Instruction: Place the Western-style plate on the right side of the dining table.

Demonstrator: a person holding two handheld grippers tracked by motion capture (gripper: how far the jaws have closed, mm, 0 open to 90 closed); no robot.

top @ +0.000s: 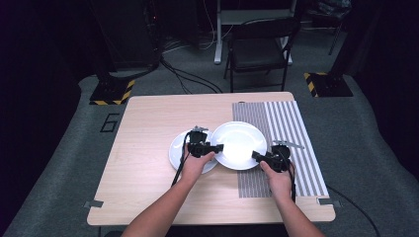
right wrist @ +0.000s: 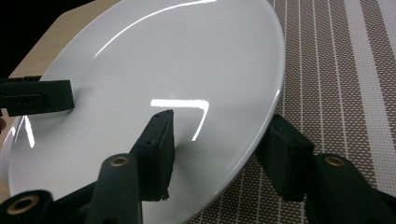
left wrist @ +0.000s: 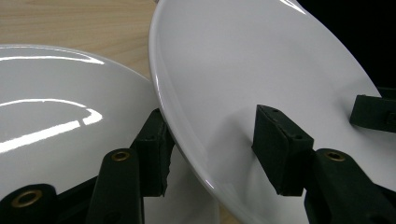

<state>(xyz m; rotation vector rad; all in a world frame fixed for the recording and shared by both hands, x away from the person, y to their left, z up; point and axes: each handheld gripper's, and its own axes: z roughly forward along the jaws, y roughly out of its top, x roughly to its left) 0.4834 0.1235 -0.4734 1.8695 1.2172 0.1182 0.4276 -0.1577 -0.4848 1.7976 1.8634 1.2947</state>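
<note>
A large white plate [top: 239, 143] is held over the middle of the wooden table [top: 148, 123], gripped on both sides. My left gripper [top: 217, 147] clamps its left rim, with one jaw under the plate [left wrist: 243, 70] and one on top, so the left gripper [left wrist: 212, 126] is shut on it. My right gripper [top: 257, 155] pinches the near right rim of the plate [right wrist: 163, 60] the same way, and the right gripper [right wrist: 222, 128] is shut too. A second white plate [top: 178, 153] lies on the wood beneath the left hand, partly under the held one [left wrist: 56, 116].
A grey and white striped mat [top: 291, 128] covers the table's right part and lies under the plate's right edge [right wrist: 336, 93]. A black folding chair [top: 262, 49] stands beyond the far edge. The opposite gripper's jaw [right wrist: 42, 98] shows across the plate.
</note>
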